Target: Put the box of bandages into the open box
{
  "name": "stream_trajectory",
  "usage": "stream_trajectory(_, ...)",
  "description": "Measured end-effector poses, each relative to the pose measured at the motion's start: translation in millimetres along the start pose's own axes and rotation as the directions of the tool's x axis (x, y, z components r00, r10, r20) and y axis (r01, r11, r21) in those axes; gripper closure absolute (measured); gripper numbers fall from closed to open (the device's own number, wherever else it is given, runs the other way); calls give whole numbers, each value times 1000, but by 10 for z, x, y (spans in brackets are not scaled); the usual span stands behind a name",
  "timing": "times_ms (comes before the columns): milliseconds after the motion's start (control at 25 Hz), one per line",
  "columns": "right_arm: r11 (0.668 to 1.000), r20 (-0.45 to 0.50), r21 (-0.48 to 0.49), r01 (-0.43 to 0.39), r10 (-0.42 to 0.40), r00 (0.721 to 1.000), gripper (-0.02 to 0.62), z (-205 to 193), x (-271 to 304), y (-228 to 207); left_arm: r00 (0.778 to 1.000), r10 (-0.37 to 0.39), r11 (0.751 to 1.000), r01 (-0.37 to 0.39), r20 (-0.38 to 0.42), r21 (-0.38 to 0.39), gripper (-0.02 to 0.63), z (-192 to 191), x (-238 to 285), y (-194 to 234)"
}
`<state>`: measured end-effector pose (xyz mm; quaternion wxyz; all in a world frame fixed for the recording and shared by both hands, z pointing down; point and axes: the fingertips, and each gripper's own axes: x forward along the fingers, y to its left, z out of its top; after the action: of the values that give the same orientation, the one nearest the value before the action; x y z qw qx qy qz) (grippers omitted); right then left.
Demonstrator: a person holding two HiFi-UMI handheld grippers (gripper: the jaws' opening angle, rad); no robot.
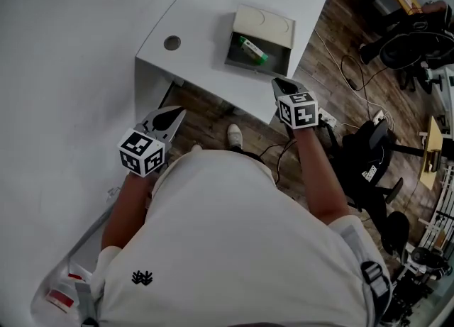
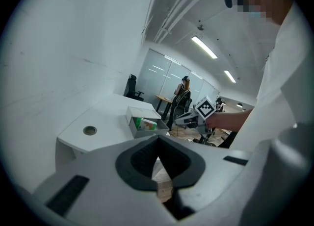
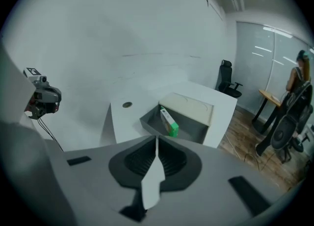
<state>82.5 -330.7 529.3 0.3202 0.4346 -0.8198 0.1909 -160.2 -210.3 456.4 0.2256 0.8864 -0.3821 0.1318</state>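
Observation:
The green-and-white box of bandages (image 1: 252, 49) stands on edge inside the open grey box (image 1: 245, 64), whose pale lid is folded back, on the white table (image 1: 206, 13). My right gripper (image 1: 279, 82) hovers just off the table's front edge, short of the open box, shut with nothing in it. In the right gripper view the bandage box (image 3: 169, 120) lies straight ahead of the shut right gripper (image 3: 157, 141). My left gripper (image 1: 179, 111) is lower and to the left, off the table, also shut and empty. The left gripper view shows the bandage box (image 2: 145, 123) from the side.
A round cable hole (image 1: 172, 42) sits in the table's left part. Below the table are a wood floor with cables (image 1: 347, 63) and a black office chair (image 1: 369, 155) to the right. A white wall runs along the left. A person (image 3: 299, 75) stands far off by a desk.

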Motion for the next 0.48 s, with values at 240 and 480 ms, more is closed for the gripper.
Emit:
stream_trajectory(240, 996, 61, 72, -55, 50, 997, 584, -270, -369, 580, 997, -76, 997, 76, 12, -18, 607, -50, -105, -95)
stream_trajectory(480, 988, 115, 117, -102, 88, 989, 588, -564, -667, 1175, 987, -159, 987, 159, -28, -3, 607, -239, -143, -228)
